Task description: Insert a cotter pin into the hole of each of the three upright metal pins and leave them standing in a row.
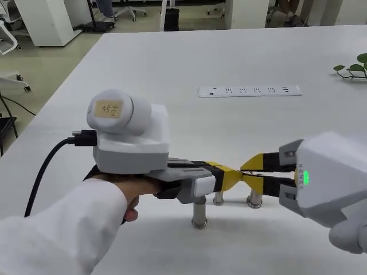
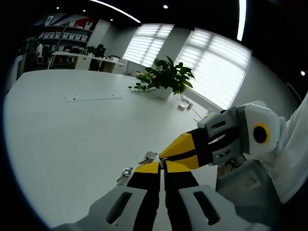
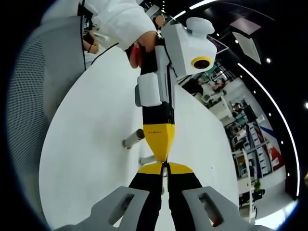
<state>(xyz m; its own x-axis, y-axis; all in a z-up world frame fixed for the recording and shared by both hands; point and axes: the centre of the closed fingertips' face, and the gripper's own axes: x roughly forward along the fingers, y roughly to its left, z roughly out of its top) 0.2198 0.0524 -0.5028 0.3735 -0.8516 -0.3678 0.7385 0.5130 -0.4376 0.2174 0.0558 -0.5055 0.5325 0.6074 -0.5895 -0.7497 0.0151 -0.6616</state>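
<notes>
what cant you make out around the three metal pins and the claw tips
Head view: the tops and holes of the three upright silver metal pins, hidden behind the yellow-tipped claws of the left gripper and right gripper.
All views: whether a cotter pin sits where the claw tips meet; too small.
Right gripper view: one of the three pins, behind the claws.

Open-plan office.
Large white worktop (image 1: 172, 63) with power strip (image 1: 250, 90); swivel chairs (image 1: 8, 34) beyond; potted plant (image 2: 168, 77); window blinds (image 2: 216, 72); stocked shelves (image 2: 62, 36).
</notes>
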